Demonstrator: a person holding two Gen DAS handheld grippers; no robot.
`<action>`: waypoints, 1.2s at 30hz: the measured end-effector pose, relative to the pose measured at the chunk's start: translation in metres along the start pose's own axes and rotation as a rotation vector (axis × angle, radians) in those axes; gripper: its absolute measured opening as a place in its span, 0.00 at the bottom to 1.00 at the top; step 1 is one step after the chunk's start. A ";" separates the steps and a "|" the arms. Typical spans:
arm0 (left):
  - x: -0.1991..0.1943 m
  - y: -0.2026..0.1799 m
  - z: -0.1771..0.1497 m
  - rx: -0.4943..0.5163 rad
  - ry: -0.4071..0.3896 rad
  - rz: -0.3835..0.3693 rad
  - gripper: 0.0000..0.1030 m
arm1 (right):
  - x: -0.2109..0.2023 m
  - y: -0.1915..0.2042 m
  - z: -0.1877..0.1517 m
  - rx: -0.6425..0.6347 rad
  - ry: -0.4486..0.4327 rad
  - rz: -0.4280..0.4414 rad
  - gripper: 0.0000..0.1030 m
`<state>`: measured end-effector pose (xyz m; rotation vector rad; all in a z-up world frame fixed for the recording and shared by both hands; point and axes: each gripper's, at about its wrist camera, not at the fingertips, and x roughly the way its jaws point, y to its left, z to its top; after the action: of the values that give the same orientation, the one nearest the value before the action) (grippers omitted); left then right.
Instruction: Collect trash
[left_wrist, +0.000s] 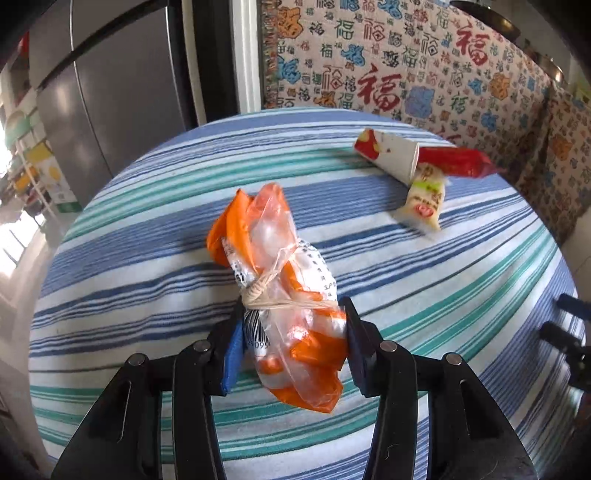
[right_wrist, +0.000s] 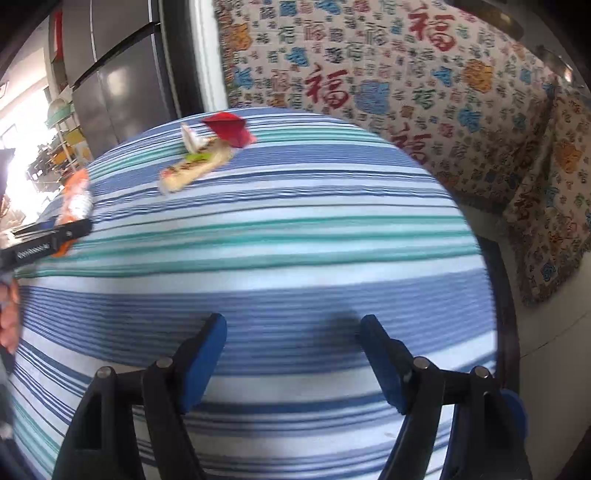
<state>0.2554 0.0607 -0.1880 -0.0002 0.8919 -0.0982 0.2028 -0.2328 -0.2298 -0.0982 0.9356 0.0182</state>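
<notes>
My left gripper (left_wrist: 291, 325) is shut on an orange and clear plastic bag (left_wrist: 280, 280) tied with a rubber band, held above the striped table. More trash lies at the far right of the table: a white and red paper cup (left_wrist: 388, 151) on its side, a red wrapper (left_wrist: 458, 162) and a pale snack wrapper (left_wrist: 424, 199). In the right wrist view my right gripper (right_wrist: 293, 325) is open and empty above the cloth. The same trash pile (right_wrist: 207, 155) lies far ahead to the left, and the left gripper (right_wrist: 48, 240) with the orange bag (right_wrist: 75, 199) shows at the left edge.
The round table wears a blue, teal and white striped cloth (left_wrist: 184, 258). A patterned fabric (left_wrist: 406, 66) covers a seat behind it. A grey refrigerator (left_wrist: 103, 92) stands at the back left. The table edge (right_wrist: 495, 295) drops off on the right.
</notes>
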 end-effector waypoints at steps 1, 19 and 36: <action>0.001 0.000 0.001 -0.003 0.002 -0.017 0.48 | 0.006 0.013 0.006 0.001 0.001 0.027 0.75; 0.005 0.009 0.007 -0.074 -0.006 0.016 0.49 | 0.084 0.089 0.113 0.195 -0.038 -0.094 0.20; -0.006 -0.012 -0.004 -0.004 0.042 -0.066 0.85 | 0.005 -0.006 0.023 0.069 -0.055 0.084 0.85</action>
<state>0.2479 0.0498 -0.1855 -0.0320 0.9344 -0.1585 0.2243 -0.2366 -0.2199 0.0054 0.8837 0.0659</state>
